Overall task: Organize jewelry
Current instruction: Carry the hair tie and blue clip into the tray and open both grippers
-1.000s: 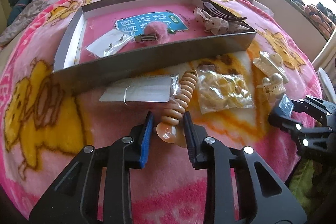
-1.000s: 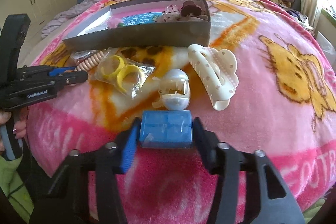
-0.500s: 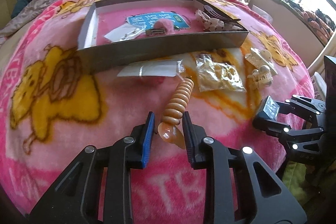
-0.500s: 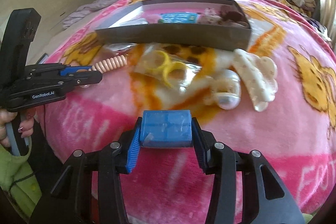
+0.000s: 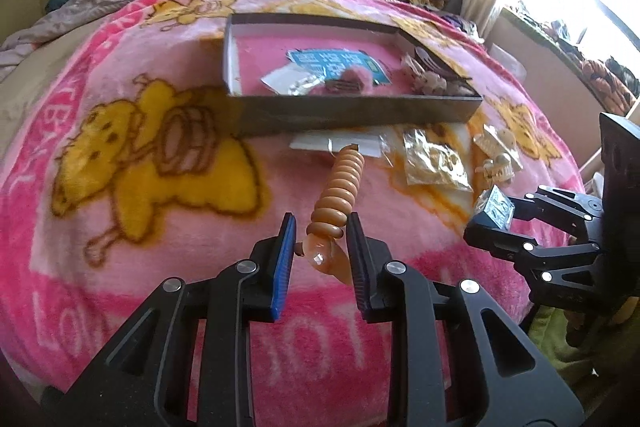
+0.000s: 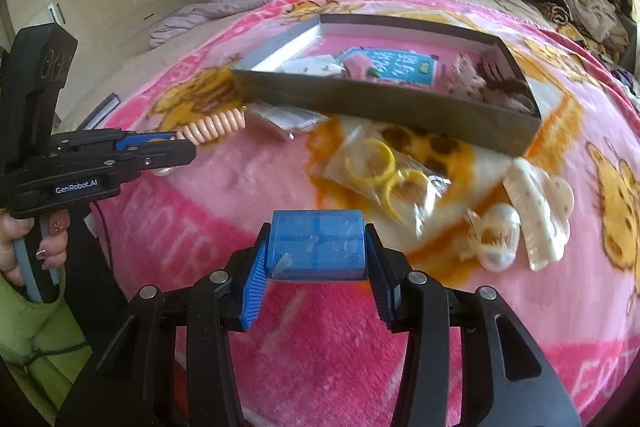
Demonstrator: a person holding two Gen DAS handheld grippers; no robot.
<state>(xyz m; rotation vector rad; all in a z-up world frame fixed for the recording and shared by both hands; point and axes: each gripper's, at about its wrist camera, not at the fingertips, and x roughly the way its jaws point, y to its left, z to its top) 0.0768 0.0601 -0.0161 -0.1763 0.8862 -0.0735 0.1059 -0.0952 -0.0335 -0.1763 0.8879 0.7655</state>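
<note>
Left claw (image 5: 320, 247) pinching end of peach coiled plastic hair tie (image 5: 340, 183), rest jutting forward above bed: could be slipping out.

Right claw (image 6: 316, 251) clamping small translucent blue plastic case (image 6: 318, 245); risking snagging rim of shallow grey cardboard box (image 6: 384, 103) ahead.
</note>
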